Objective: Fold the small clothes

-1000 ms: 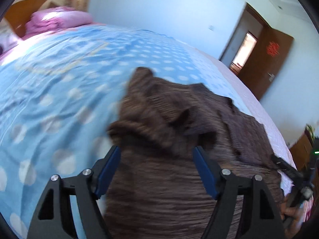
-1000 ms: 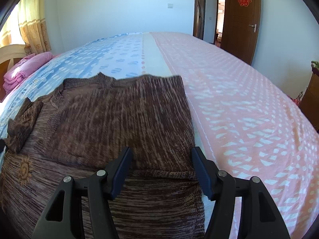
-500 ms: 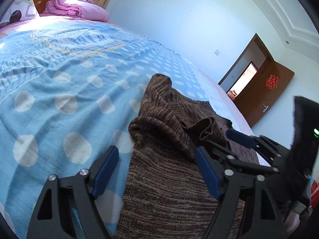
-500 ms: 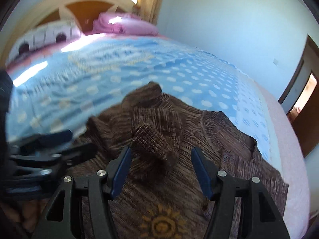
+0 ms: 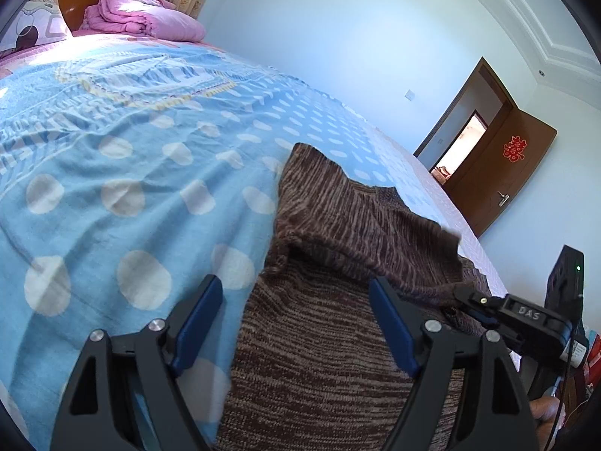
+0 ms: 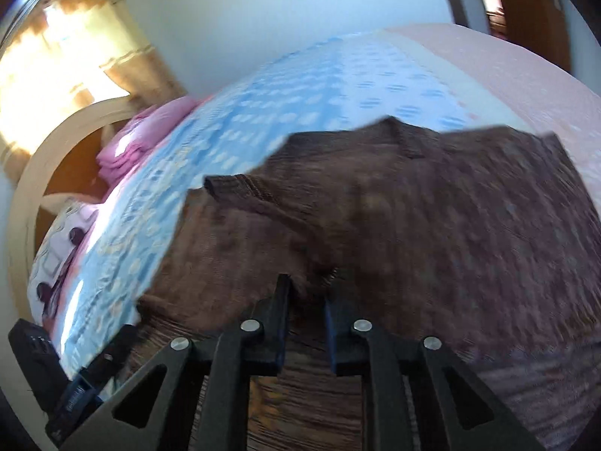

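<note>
A brown knit sweater [image 5: 330, 345] lies flat on the blue dotted bedcover [image 5: 131, 195]. My left gripper [image 5: 295, 283] hovers open over the sweater's left edge, nothing pinched between its blue pads. My right gripper [image 6: 307, 291] has narrow, still closing jaws with a bunch of the sweater's sleeve [image 6: 270, 203] between the pads. In the left wrist view the right gripper [image 5: 465, 300] sits just right of my left fingers and the sleeve [image 5: 360, 221] stretches taut across the sweater toward it. The ribbed cuff [image 6: 229, 184] trails free. The right wrist view is motion-blurred.
A folded pink blanket [image 5: 142, 15] and a patterned pillow [image 5: 33, 26] lie by the wooden headboard [image 6: 33, 173]. The bed's far half is pink [image 6: 526, 75]. An open brown door [image 5: 503, 173] is at the right. A person's hand [image 5: 544, 413] shows at the lower right.
The right gripper swung from the sweater's right side over to its crumpled left sleeve, narrowed its jaws on it and drew it across the sweater. The left gripper stayed open and rolled slightly.
</note>
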